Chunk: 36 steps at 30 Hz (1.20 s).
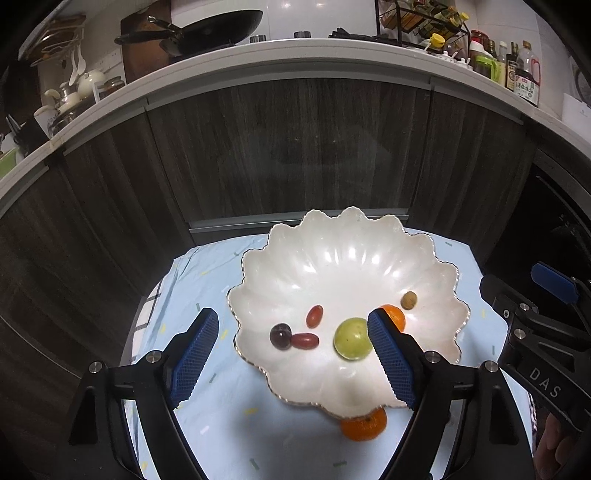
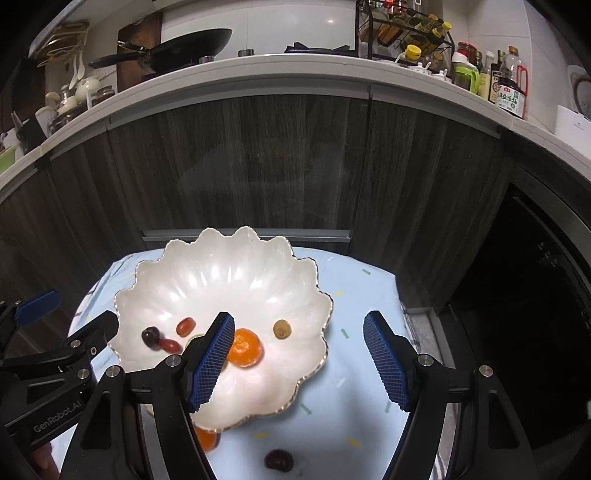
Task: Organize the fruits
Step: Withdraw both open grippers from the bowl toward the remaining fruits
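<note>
- My left gripper [image 1: 291, 354] hangs with its blue pads [image 1: 194, 354] spread wide and nothing between them; one pad is over the cloth just left of the dish, the other above the dish's near right part.
- My right gripper [image 2: 299, 358] is likewise released and empty, its left pad [image 2: 212, 360] above the dish and its right pad out over the cloth.
- Below my left fingers lies a green round fruit [image 1: 352, 338] on the dish floor, just beside the right pad.
- A mandarin [image 2: 244, 348] sits in the dish next to my right gripper's left pad; in the left view it peeks out behind the pad.
- Left of the green fruit are two red oval fruits, one lying tilted [image 1: 314, 316] and one lying flat [image 1: 305, 340], the flat one touching a dark purple grape [image 1: 280, 335].
- A small brown round fruit [image 1: 409, 300] rests apart from the others, toward the dish's right side.
- All of these are inside the white scalloped dish [image 1: 332, 258], which has a thin gold rim.
- Outside it, a second mandarin [image 1: 364, 424] lies on the cloth, partly tucked under the dish's near edge.
- Another dark fruit [image 2: 279, 459] lies on the cloth nearer me, clear of the dish.
- The dish stands on a pale blue patterned tablecloth [image 1: 229, 424].
- Beyond are dark wood-grain cabinet doors [image 1: 295, 147] under a white countertop [image 1: 295, 51], with a black pan [image 1: 218, 27] and sauce bottles [image 1: 524, 77] on it.
</note>
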Tool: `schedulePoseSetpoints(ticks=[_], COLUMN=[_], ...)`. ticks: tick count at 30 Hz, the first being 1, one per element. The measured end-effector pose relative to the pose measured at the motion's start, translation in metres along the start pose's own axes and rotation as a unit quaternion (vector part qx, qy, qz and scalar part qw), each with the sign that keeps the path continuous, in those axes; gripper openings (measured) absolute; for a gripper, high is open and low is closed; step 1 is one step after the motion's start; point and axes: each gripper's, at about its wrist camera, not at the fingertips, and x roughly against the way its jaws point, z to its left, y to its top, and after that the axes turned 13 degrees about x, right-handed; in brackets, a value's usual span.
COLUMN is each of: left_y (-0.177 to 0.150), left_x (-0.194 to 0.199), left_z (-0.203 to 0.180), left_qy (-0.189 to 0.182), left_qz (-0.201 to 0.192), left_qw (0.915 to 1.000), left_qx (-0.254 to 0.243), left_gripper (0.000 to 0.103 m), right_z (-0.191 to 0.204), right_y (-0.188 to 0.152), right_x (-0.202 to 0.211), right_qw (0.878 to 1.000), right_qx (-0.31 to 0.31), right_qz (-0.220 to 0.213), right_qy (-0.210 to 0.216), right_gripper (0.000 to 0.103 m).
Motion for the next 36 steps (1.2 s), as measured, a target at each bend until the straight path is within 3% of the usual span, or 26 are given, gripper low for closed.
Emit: schedulePoseSetpoints(ticks=[20,36], left_y=[-0.039,-0.090], left_x=[0.049,0.058], left_z=[-0.001,-0.016], left_qy=[-0.008,-0.022], left_qz=[-0.002,0.015], left_qw=[0.9999,0.9989], left_qx=[-0.012,-0.038], left_gripper=[0.083,0.083], right_z=[-0.002,-0.008], right_y=[-0.042,-0.098], right_x=[0.044,0.055], right_qw=[1.000,0.999], right_qx=[-0.001,-0.016], right_qz=[0.009,0.045], right_qy=[-0.004,-0.010], right_gripper=[0.073,0.073])
